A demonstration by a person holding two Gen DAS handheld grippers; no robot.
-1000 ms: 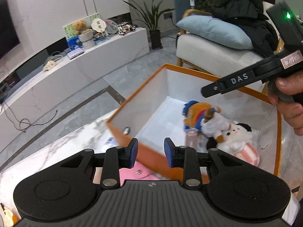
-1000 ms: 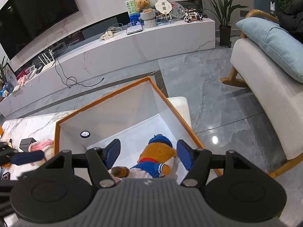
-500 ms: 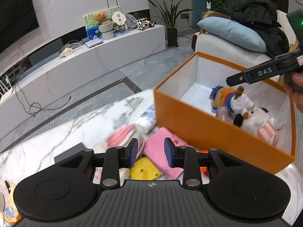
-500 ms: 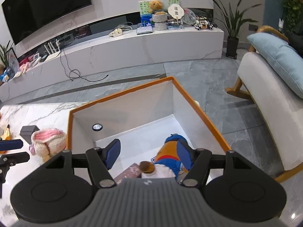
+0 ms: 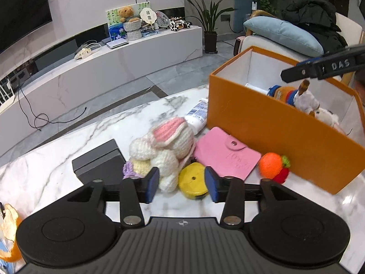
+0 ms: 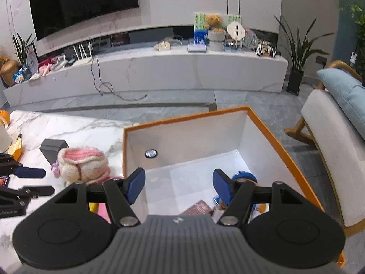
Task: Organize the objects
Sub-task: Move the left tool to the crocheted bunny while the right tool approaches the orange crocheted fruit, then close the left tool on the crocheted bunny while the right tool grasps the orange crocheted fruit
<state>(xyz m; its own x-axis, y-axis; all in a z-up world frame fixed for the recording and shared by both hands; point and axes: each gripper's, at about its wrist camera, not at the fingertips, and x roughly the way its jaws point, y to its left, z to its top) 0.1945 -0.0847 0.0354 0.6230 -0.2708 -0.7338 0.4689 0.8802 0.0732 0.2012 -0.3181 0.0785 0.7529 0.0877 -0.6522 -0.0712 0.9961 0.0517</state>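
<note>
Our left gripper (image 5: pixel 181 184), jaws just opened and empty, hangs above the yellow disc (image 5: pixel 193 180); we should straddle it, clear of the crocheted bunny (image 5: pixel 163 147) at eleven o'clock.

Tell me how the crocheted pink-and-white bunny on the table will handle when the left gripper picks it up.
The crocheted bunny looks like soft yarn, so it will probably squash between the pads and feel light. Its pink-lined ears lie folded over, so they may flop and dangle. It leans on the pink wallet and yellow disc, which lifting might nudge.
</note>
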